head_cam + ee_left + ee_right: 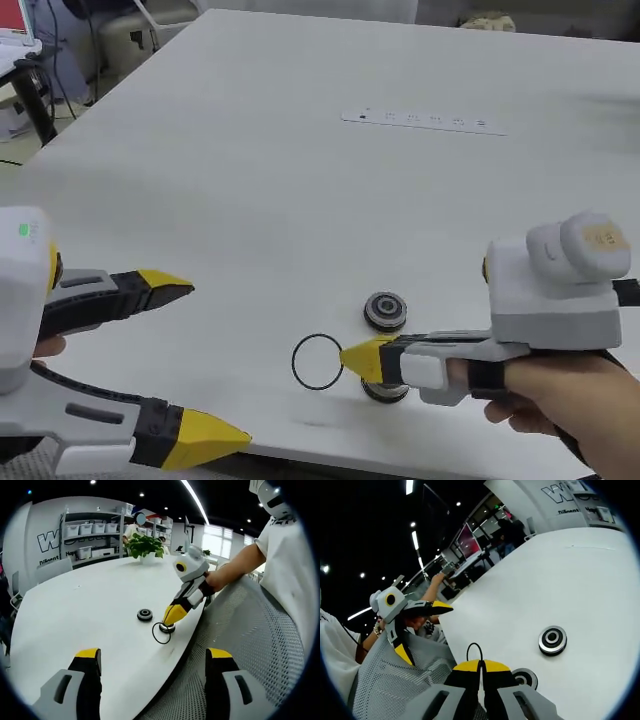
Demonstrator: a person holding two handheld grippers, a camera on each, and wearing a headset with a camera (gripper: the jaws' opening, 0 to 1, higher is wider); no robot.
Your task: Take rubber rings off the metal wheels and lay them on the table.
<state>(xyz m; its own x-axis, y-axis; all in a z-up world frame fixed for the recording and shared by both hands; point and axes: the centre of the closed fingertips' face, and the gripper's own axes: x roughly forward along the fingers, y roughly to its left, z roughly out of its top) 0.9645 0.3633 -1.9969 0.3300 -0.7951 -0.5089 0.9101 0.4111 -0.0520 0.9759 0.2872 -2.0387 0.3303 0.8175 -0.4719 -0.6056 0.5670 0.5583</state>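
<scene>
Two wheels [385, 310] stand near the right gripper [346, 357], whose jaws, pressed together, seem to pinch the ring [318, 361] lying beside them; release it gently, flat, while the left gripper [216, 362] waits spread.

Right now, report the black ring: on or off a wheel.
Off: the ring lies flat on the table beside a wheel.

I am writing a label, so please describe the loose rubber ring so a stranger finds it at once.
On the white table, near the front edge, the right gripper hovers over one of two metal wheels. The rubber ring lies flat at its shut fingers' tip: a thin, black, empty hoop, unlike the thick wheels.
</scene>
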